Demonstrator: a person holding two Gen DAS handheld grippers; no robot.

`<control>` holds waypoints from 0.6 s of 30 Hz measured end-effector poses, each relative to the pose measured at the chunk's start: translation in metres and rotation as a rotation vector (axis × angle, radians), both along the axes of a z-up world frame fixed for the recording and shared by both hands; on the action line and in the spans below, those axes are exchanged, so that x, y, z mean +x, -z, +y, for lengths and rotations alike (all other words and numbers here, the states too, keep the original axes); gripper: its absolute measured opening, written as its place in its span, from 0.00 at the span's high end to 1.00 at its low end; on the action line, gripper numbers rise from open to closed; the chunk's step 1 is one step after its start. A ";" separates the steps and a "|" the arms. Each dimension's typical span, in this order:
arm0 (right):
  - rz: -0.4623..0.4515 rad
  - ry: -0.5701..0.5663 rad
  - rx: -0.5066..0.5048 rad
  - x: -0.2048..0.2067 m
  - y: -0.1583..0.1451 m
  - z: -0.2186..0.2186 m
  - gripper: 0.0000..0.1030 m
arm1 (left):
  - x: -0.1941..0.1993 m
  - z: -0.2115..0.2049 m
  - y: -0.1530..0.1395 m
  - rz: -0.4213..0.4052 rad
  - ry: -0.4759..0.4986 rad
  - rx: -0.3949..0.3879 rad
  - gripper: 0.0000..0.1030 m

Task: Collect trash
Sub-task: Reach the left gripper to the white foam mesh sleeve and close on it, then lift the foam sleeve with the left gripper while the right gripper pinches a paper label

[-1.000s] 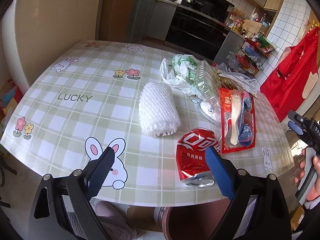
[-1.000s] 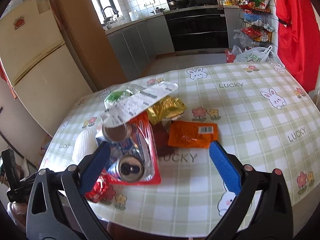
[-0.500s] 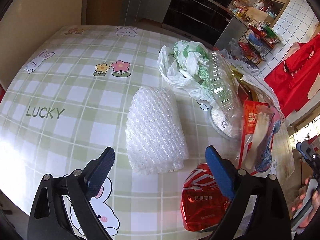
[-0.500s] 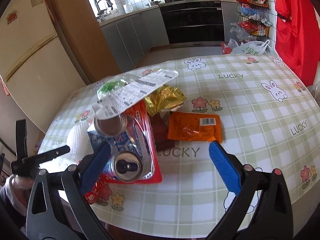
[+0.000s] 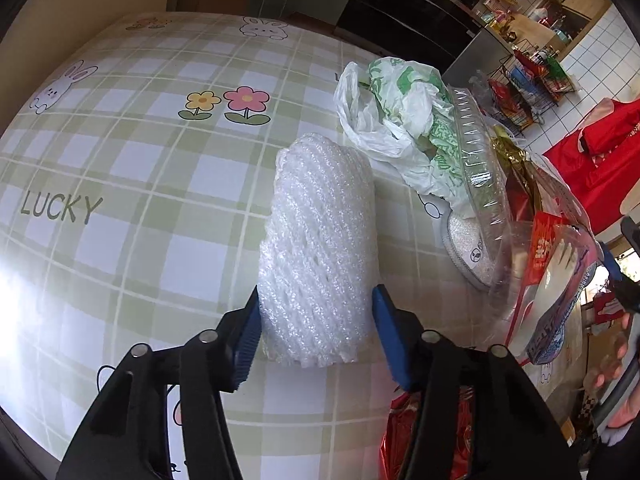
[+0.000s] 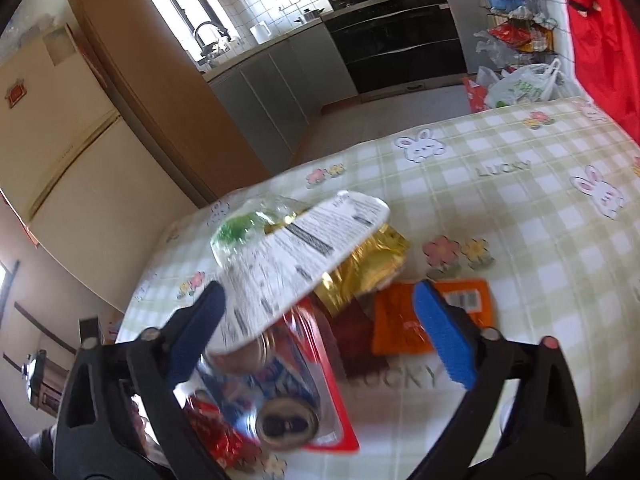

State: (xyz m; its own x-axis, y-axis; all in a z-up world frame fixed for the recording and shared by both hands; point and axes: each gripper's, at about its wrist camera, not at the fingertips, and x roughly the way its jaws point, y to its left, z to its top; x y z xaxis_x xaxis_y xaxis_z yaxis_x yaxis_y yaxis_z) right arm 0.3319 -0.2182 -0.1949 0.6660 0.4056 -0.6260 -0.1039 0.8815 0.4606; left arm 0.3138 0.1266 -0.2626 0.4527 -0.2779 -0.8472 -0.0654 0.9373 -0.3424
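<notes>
The left gripper (image 5: 316, 320) has just been closing, and its two blue pads now sit against the sides of one white foam net sleeve (image 5: 320, 248), which lies on the table (image 5: 120, 168) between them; the left pad presses its edge, the right pad touches or nearly touches. Just beyond the sleeve lies one crumpled white and green plastic bag (image 5: 396, 120), then one clear ribbed plastic tray (image 5: 476, 168) leaning over a round white lid (image 5: 466, 244). One crushed red can (image 5: 400, 440) shows below the right finger. One red blister pack (image 5: 552, 276) with white characters stands at the far right, too blurred to read.

The right gripper (image 6: 320, 336) has also just been closing a little, but its jaws stand wide with nothing pressed between the pads. Between them in the view lie one white printed label card (image 6: 304, 264), its small text unreadable, and two cans: one blue and white can (image 6: 280, 384) and, behind it under the card, a second can (image 6: 244, 354). Further out are one gold foil wrapper (image 6: 368, 268), one dark brown wrapper (image 6: 356, 340) and one orange packet (image 6: 400, 328) bearing a barcode.

The green checked tablecloth reads "LUCKY" once in the left view and twice in the right view, among printed rabbits and flowers.
</notes>
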 end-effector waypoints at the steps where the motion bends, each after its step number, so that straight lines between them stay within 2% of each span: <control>1: 0.016 -0.008 0.017 0.011 0.004 0.002 0.21 | 0.000 0.000 0.000 -0.008 0.003 -0.002 0.56; 5: 0.098 0.009 0.141 0.044 0.024 0.001 0.38 | -0.001 0.001 -0.001 -0.031 0.027 -0.001 0.65; 7: 0.130 0.023 0.221 0.053 0.032 -0.003 0.54 | -0.001 0.003 -0.003 -0.037 0.032 -0.012 0.67; 8: 0.142 0.033 0.251 0.055 0.033 -0.005 0.70 | -0.002 0.005 -0.006 -0.045 0.030 -0.015 0.68; 9: 0.147 0.042 0.266 0.056 0.033 -0.005 0.79 | -0.002 0.007 -0.010 -0.058 0.026 -0.014 0.69; 11: 0.130 0.046 0.303 0.054 0.029 -0.006 0.86 | -0.004 0.011 -0.021 -0.092 0.018 -0.015 0.69; 18: 0.014 0.030 0.293 0.040 -0.015 0.006 0.92 | -0.022 0.019 -0.058 -0.183 -0.010 -0.023 0.69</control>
State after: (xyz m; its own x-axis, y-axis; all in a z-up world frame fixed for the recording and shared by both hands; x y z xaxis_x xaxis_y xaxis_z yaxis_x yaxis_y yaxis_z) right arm 0.3724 -0.2120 -0.1795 0.6726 0.5507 -0.4944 -0.0719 0.7135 0.6970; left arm 0.2915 0.1459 -0.2041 0.6019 -0.2908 -0.7437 -0.0096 0.9286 -0.3709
